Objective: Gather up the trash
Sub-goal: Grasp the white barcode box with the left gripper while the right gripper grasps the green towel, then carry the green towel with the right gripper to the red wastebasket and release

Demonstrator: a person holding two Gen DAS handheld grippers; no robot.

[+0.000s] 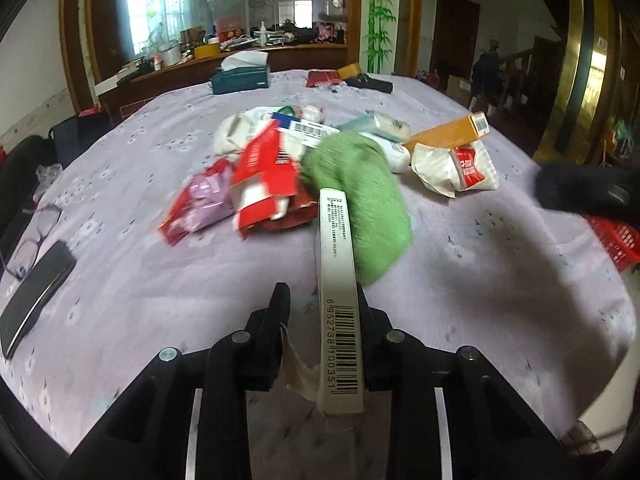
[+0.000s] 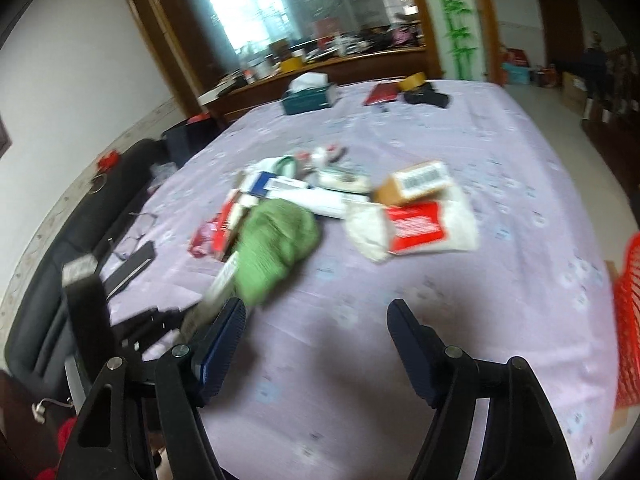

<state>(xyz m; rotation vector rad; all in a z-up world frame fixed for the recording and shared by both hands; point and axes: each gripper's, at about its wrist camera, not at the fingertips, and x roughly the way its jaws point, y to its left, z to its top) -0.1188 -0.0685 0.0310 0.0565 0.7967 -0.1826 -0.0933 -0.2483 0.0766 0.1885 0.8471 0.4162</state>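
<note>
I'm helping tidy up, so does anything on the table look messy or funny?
Yes. A heap of trash sprawls mid-table: crumpled red wrappers, boxes, a green cloth. The long white box looks odd too, clamped lopsidedly in the left hand-held gripper, a torn flap dangling beside it.

Your left gripper (image 1: 320, 308) holds a long box (image 1: 338, 300) that reaches forward to the trash pile (image 1: 316, 160) mid-tabletop (image 1: 460, 280). A tissue box (image 1: 240, 78) sits behind the pile, a phone (image 1: 34, 298) and glasses (image 1: 34, 236) to its left, a basket (image 2: 628, 320) at the right edge.
</note>
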